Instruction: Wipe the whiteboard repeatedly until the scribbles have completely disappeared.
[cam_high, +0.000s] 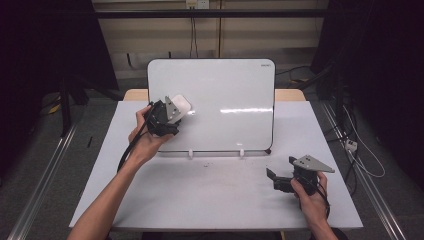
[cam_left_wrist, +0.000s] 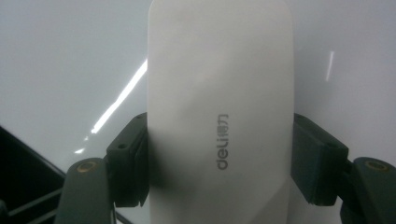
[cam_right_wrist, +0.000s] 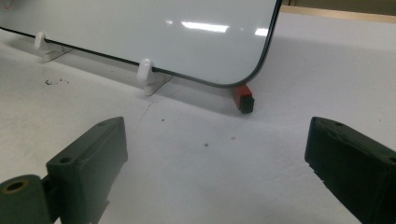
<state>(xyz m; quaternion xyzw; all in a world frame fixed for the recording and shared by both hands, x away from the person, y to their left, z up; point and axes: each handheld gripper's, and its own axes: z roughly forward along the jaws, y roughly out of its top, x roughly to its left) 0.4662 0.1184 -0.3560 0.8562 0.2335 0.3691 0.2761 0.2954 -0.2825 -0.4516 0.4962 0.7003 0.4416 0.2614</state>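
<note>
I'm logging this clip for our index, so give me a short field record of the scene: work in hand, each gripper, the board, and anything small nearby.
work: wiping the whiteboard with a white eraser
left gripper: shut on the eraser, held against the board's left part
right gripper: open, empty, low over the table at front right
board: propped on white clips, surface looks blank
small item: red and black piece at the board's lower right corner

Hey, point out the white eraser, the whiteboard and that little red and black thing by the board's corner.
white eraser (cam_left_wrist: 219, 116): left gripper view, its broad back.
whiteboard (cam_high: 225, 90): high view, its bare face.
red and black thing (cam_right_wrist: 243, 98): right gripper view, its middle.
</note>
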